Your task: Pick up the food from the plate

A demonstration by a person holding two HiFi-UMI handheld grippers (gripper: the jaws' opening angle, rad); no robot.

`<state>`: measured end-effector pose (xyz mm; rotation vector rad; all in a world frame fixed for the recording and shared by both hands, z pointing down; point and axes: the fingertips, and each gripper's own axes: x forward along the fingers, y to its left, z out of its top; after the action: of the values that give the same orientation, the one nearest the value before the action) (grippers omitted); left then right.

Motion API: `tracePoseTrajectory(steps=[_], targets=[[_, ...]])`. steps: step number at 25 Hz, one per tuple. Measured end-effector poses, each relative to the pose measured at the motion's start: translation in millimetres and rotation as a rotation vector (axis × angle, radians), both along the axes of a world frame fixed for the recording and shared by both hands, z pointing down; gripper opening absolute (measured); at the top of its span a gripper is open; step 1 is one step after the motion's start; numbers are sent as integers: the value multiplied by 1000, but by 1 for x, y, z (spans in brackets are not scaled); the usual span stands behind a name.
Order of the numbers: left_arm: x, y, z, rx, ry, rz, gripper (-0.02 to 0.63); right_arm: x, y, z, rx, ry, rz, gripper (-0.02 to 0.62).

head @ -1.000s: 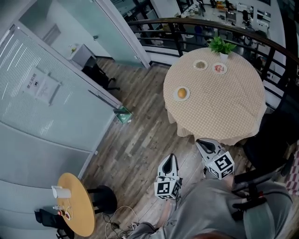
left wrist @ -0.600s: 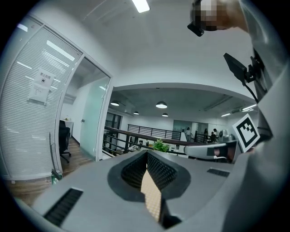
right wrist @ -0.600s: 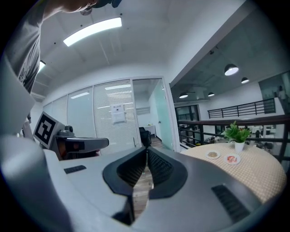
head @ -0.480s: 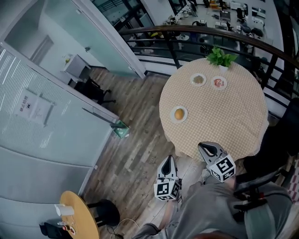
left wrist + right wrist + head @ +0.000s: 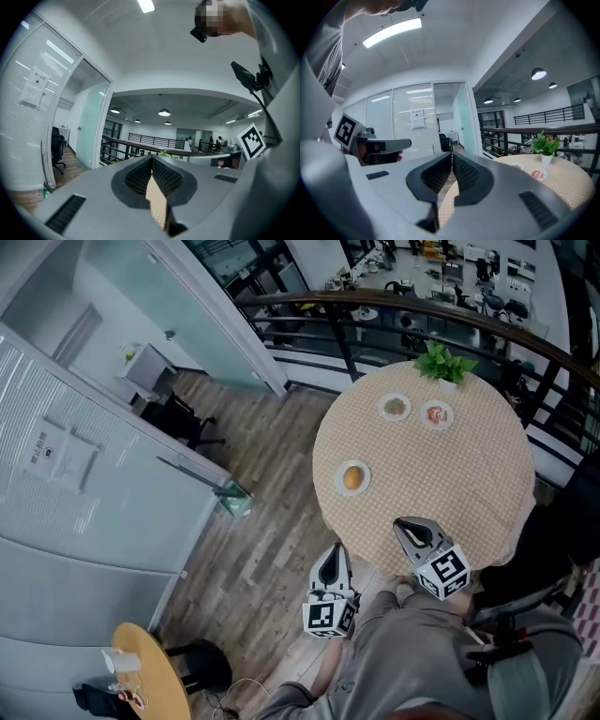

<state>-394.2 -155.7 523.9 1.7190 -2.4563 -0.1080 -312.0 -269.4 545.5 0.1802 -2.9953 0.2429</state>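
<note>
Three plates sit on the round checked tabletop in the upper right of the head view. The nearest plate, close to the tabletop's left edge, carries an orange food piece. The second plate and third plate lie side by side toward the top, just below a potted plant. Both grippers are low in the frame, well apart from the food. The left gripper hangs over the wooden floor, off the tabletop's lower left edge, and its jaws are pressed together with nothing between them. The right gripper is over the tabletop's lower rim, its jaws likewise together and empty. At the right of the right gripper view the potted plant stands on the tabletop
</note>
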Motion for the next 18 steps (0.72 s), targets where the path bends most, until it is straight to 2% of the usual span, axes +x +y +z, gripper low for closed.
tracePoseTrajectory(steps=[10, 18], targets=[[16, -24, -43, 78, -58, 118, 12, 18, -1, -21, 9, -9, 70, 23], [15, -11, -46, 66, -67, 164, 14, 34, 5, -20, 10, 9, 160, 23]])
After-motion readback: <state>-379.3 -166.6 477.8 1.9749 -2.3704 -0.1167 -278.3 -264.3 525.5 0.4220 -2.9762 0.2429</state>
